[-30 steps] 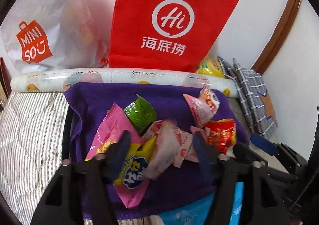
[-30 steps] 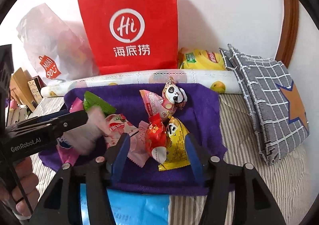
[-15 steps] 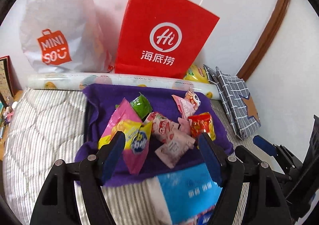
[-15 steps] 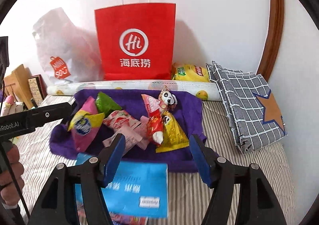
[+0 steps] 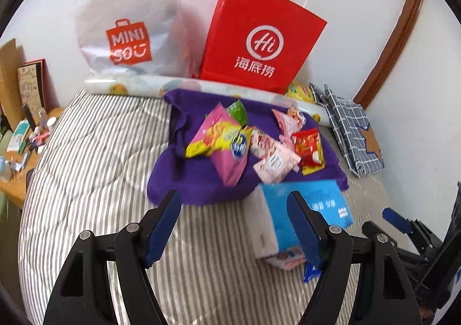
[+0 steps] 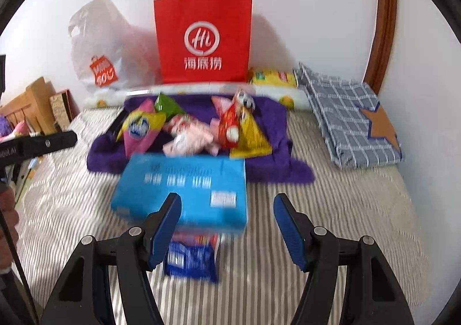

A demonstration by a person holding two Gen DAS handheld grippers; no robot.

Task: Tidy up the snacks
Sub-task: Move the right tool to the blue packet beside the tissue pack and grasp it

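Presently catalogued, left to right, with changes noted against the frames of a second before; far left: cluttered shelf edge (image 5: 26, 134) with small bottles and boxes, newly in view; far, against the wall: white MINISO bag (image 5: 126, 34), then red paper bag (image 5: 259, 39), both smaller and fuller in frame than before; patterned roll (image 5: 138, 86) lying along their base; centre: purple cloth (image 5: 198, 181) spread on striped bedding (image 5: 86, 175), bearing the snack packets (image 5: 230, 143) in a loose pile, pink-and-yellow pack at left, green behind, pale pink in the middle, red and yellow at right; none lifted, all at rest on the cloth; near edge of the cloth: blue box (image 6: 184, 183), overlapping it slightly, unseen a second ago; near the box, toward the cameras: dark blue wrapper (image 6: 190, 258) on the bedding; far right: folded checked fabric (image 6: 351, 120) with a star patch.

Left gripper (image 5: 234, 224): spread, nothing between the pads, jaws lately opened a little wider, drawn back from the pile to hang over bare stripes; right gripper (image 6: 227, 228): likewise spread and empty, pulled back, blue box now ahead of it.

Judged meaning: retreat from the heap with both claws empty suggests one placement finished and a fresh pick pending; sorting clearly incomplete, packets unordered.
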